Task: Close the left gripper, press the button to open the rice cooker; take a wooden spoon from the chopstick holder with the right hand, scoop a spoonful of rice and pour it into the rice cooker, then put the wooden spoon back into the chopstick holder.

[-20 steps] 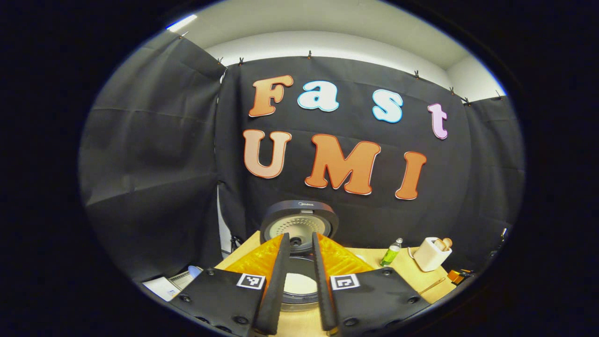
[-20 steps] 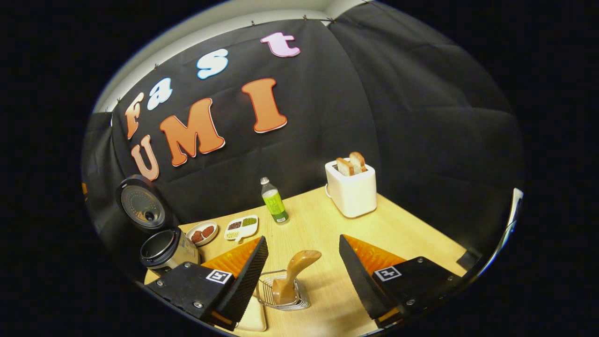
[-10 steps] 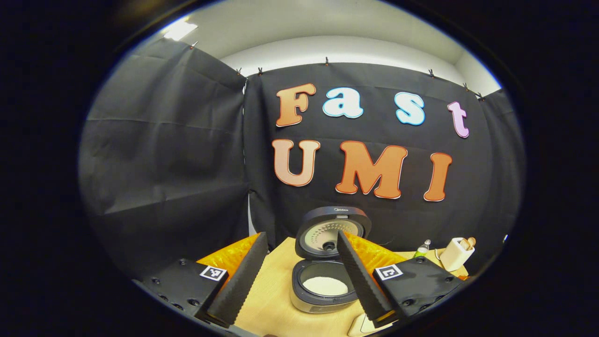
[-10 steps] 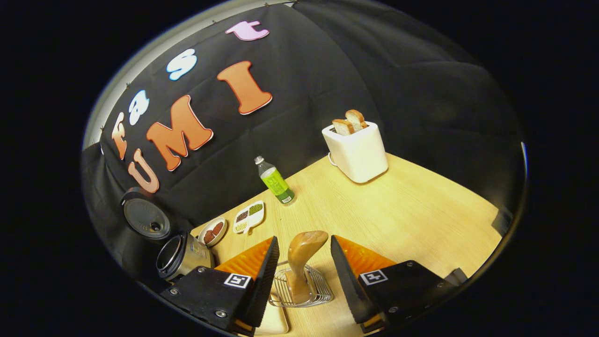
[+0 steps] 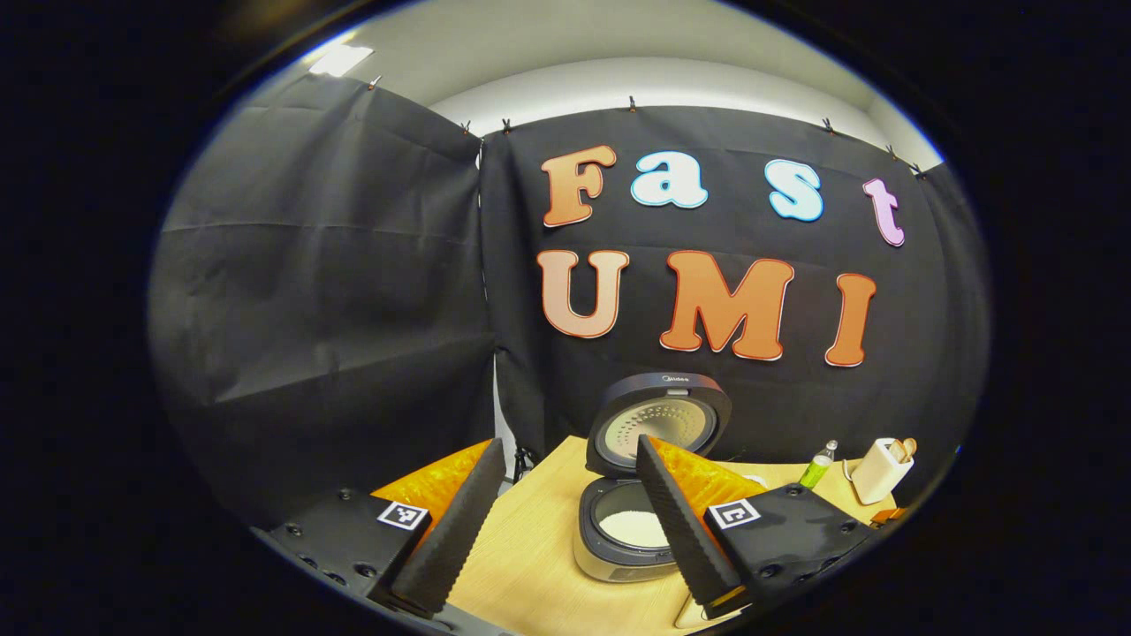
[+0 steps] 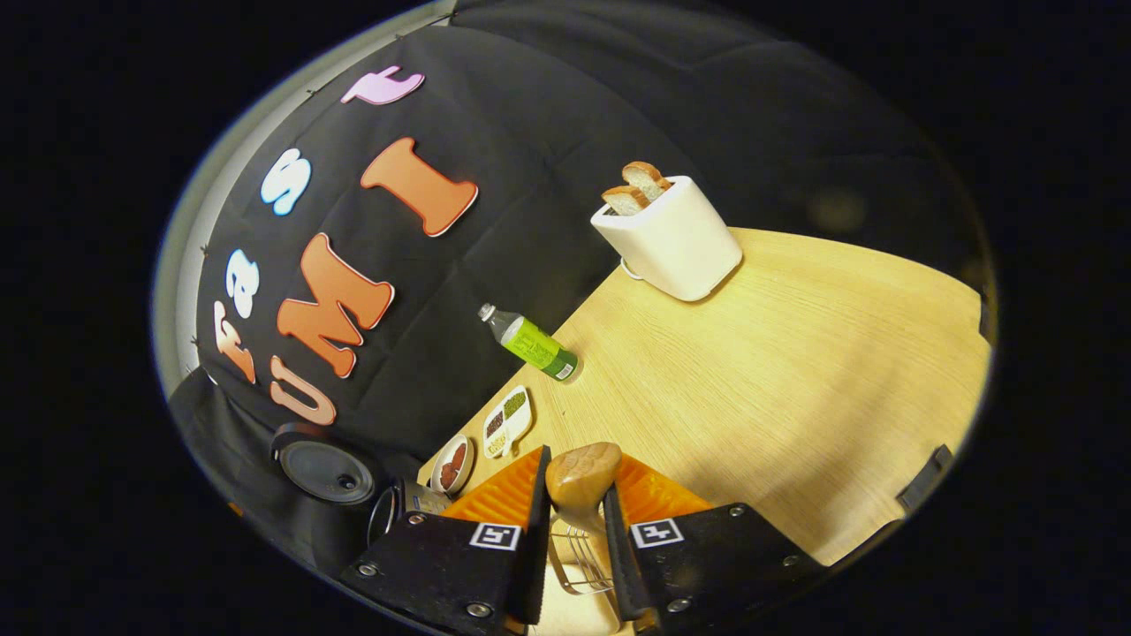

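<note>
Right claw (image 6: 576,530), bottom centre of the right gripper view: fingers drawn in on the handle of the wooden spoon (image 6: 581,477), one on each side, both apparently pressing the neck just under its rounded top. Judged a clenched grasp on the spoon. The spoon stands upright in the wire chopstick holder (image 6: 579,558), which sits directly below between the fingers. The grip is high on the handle, probably so the spoon can be drawn straight up out of the rack without the fingers fouling the wire.

Further out on the tabletop (image 6: 795,371), right gripper view: two small dishes of beans or grains at lower left of centre, a green bottle (image 6: 530,342) mid-frame, a white toaster (image 6: 671,238) with two slices of bread in the upper centre.

Left claw (image 5: 565,521), bottom of the left gripper view: released, fingers spread wide, holding nothing. It hangs back from the rice cooker (image 5: 632,530), which lies lower centre, partly behind the right-hand finger. Lid (image 5: 658,424) is upright and open; white rice shows in the inner pot. Button step judged complete, hence the idle left claw standing clear to leave the pot free for the pour.
</note>
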A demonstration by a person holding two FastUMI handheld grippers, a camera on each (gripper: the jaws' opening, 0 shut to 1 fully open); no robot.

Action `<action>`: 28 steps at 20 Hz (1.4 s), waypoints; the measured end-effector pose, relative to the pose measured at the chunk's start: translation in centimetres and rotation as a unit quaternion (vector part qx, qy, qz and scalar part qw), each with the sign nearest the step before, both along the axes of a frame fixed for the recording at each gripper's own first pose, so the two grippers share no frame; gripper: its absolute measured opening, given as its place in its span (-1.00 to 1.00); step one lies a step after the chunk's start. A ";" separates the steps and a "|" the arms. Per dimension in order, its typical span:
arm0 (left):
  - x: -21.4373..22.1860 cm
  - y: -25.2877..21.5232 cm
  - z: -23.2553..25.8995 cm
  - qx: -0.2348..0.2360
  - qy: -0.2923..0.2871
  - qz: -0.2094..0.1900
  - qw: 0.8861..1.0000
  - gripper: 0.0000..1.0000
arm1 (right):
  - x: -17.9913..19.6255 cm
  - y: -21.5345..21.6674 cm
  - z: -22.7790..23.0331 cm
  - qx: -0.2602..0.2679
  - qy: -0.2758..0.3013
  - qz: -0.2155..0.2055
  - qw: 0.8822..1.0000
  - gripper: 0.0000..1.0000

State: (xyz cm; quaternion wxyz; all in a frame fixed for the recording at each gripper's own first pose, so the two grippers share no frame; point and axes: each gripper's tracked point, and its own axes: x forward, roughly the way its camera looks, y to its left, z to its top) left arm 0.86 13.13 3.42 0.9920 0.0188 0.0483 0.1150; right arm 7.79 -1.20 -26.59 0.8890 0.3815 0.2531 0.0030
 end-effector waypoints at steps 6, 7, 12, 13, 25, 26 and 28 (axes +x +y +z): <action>-0.1 0.6 -0.2 0.002 0.006 -0.004 1.000 0.99 | 0.1 0.2 0.3 -0.004 0.013 -0.005 1.000 -0.55; -0.2 0.7 -0.4 -0.002 0.006 -0.006 1.000 0.94 | 0.2 0.2 0.6 -0.012 0.007 -0.005 1.000 -0.58; -0.2 2.1 -0.3 -0.019 0.004 -0.014 1.000 0.98 | 0.0 1.2 4.8 -0.045 -0.029 -0.004 0.999 -0.60; -0.2 2.4 -0.4 -0.019 0.003 -0.016 1.000 1.00 | -0.1 1.3 5.7 -0.051 -0.035 -0.005 0.998 -0.60; 3.3 6.6 -0.7 -0.030 0.006 -0.058 0.998 0.99 | -5.6 9.3 14.2 -0.079 -0.116 0.012 0.990 -0.70; 3.7 6.9 -0.6 -0.028 0.007 -0.064 0.998 1.00 | -5.9 10.5 14.1 -0.086 -0.120 0.018 0.989 -0.70; 4.4 7.5 -0.5 -0.024 0.006 -0.075 0.997 0.99 | -6.5 12.2 13.6 -0.106 -0.125 0.026 0.986 -0.70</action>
